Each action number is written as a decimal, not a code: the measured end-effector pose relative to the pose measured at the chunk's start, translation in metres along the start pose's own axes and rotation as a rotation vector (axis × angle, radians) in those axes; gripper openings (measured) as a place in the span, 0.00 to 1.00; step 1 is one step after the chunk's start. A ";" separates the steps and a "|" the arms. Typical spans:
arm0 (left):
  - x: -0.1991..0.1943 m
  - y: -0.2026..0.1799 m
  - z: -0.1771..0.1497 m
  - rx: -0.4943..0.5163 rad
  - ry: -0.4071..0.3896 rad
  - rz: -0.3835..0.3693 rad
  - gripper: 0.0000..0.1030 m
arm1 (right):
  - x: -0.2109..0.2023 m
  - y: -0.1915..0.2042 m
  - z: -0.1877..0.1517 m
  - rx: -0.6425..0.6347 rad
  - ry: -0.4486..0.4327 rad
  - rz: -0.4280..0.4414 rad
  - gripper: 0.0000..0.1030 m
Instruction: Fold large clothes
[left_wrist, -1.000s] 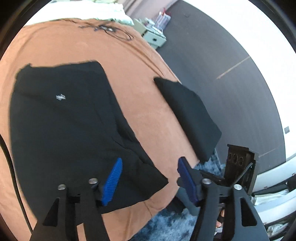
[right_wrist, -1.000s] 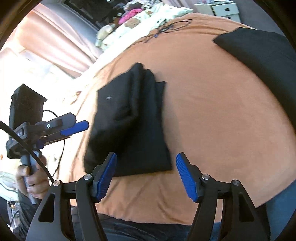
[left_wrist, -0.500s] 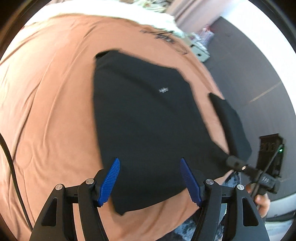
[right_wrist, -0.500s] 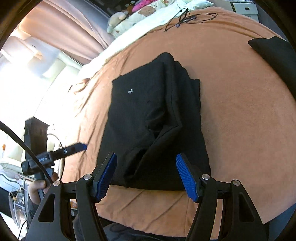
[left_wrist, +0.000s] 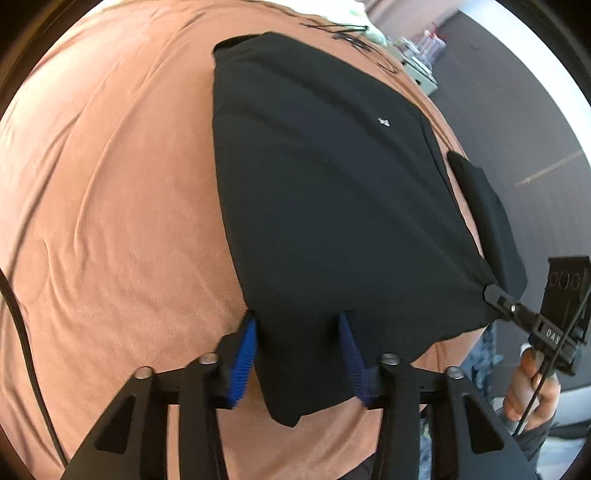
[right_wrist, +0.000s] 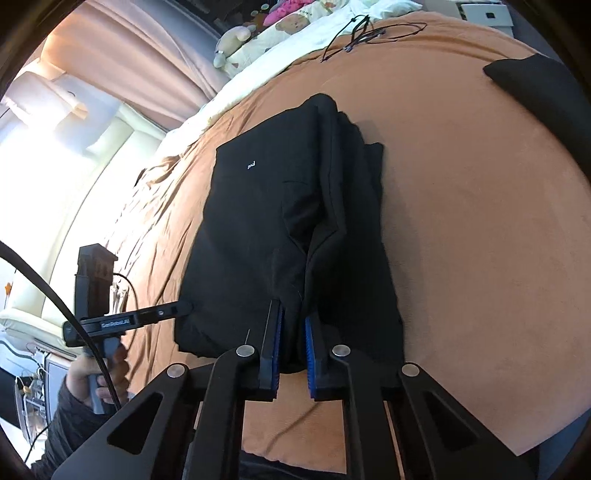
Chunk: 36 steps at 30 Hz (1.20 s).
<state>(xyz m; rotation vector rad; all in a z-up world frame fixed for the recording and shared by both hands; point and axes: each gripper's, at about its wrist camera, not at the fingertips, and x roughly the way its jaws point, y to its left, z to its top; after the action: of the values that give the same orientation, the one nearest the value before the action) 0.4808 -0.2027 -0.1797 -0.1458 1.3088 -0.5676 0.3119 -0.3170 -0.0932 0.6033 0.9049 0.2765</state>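
Black garment (left_wrist: 332, 192) lies flat on the orange-brown bed cover (left_wrist: 110, 221), part-folded lengthwise, near hem at the bed edge closest to the operator. A 2nd folded dark piece (left_wrist: 484, 218) sits apart toward the right side of the bed.

Left tongs (left_wrist: 297, 354): blue pads straddle the near hem corner, with a visible gap on each side of the cloth, so not fully clamped by the look of it. Right tongs (right_wrist: 291, 350): narrow, pads pinched on the stacked hem layers at the other near corner.

Likely step: grab both near corners, carry the hem up toward the collar end. To do it well:
- close the left tongs fully before lifting, catch all layers
- lift both corners level, same height, keep the hem taut between them
- the right-side layers look bunched in the right wrist view; pull slightly outward so they don't slide
- lay down with edges aligned, then let go

Writing: small white chest logo (left_wrist: 384, 122), unreadable. Left tool body reads something like "GenRobot.AI", blurry. Right tool shows "DAS", the rest cut off.
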 end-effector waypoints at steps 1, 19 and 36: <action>-0.002 -0.006 0.002 0.013 -0.001 0.007 0.38 | -0.002 -0.002 -0.002 0.003 -0.004 0.002 0.07; 0.024 -0.048 0.006 0.156 0.043 0.118 0.36 | 0.013 -0.034 -0.035 0.093 0.032 -0.062 0.07; -0.015 0.013 0.050 -0.019 -0.099 -0.026 0.74 | 0.000 -0.019 0.044 0.054 -0.006 0.010 0.73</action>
<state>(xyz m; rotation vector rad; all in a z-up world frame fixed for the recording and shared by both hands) 0.5294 -0.1953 -0.1582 -0.2045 1.2178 -0.5628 0.3465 -0.3486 -0.0837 0.6582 0.9061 0.2600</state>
